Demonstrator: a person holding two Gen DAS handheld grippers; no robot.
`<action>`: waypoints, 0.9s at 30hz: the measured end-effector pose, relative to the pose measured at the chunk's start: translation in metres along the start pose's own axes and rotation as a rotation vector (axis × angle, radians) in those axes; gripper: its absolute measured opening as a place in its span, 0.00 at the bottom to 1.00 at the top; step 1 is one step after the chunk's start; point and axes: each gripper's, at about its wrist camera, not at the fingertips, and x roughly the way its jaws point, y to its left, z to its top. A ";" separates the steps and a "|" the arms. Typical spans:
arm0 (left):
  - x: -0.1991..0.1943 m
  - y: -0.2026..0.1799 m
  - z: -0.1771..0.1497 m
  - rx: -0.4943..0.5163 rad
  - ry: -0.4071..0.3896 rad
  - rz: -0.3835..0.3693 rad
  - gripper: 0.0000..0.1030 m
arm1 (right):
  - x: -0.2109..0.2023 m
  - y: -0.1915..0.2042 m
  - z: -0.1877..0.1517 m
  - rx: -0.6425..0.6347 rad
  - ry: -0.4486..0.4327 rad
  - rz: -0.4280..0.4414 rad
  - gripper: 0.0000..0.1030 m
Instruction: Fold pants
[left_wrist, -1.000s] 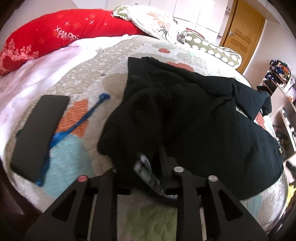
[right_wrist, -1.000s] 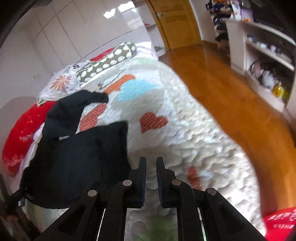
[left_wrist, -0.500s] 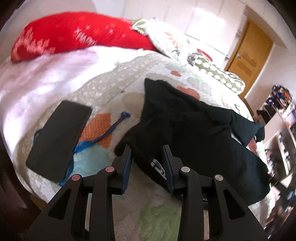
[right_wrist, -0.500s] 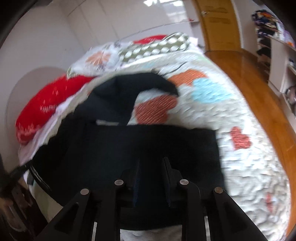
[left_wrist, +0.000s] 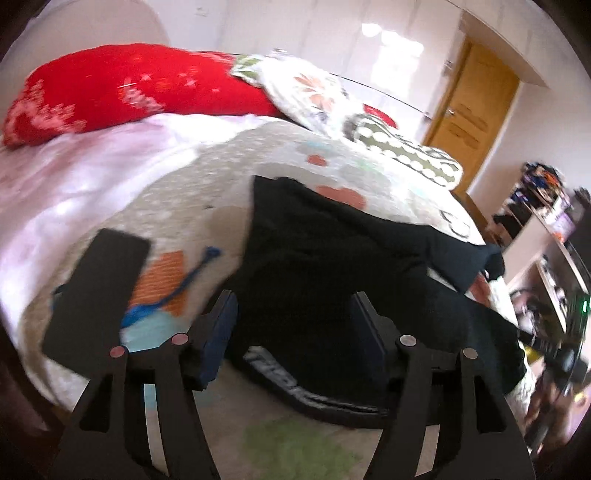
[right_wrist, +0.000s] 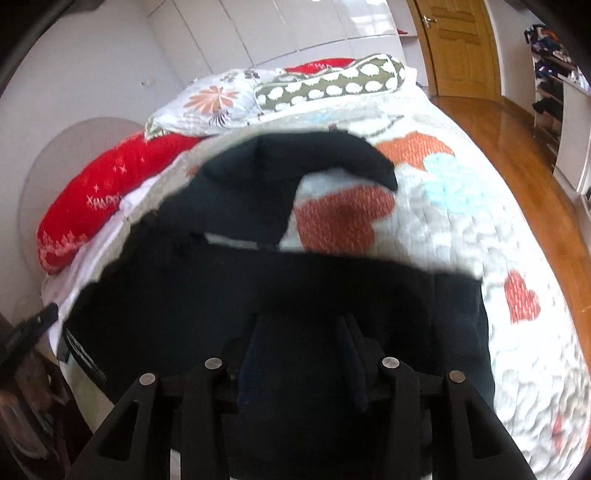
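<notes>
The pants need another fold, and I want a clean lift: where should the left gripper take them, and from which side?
Probably at the waistband, the thick lettered edge of the pants lying nearest the left gripper. Come in low from the near edge of the bed, along the quilt. Its jaws have just been opening and now straddle that corner without pressing; the band's firm hem should hold better than loose cloth.

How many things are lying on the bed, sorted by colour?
Black: 2, the pants and a flat slab
Red: 1, the long cushion
Blue: 1, a cord
Floral white: 1, a pillow
Green with white dots: 1, a bolster
Total: 6
</notes>
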 end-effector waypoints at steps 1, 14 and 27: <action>0.009 -0.005 -0.002 0.024 0.018 -0.002 0.62 | -0.001 0.000 0.006 0.015 -0.011 0.017 0.43; 0.039 0.003 0.004 0.056 0.089 0.030 0.62 | 0.035 -0.001 0.098 0.281 -0.092 0.232 0.60; 0.120 0.033 0.105 0.010 0.162 0.047 0.70 | 0.078 -0.013 0.066 0.096 0.073 0.045 0.48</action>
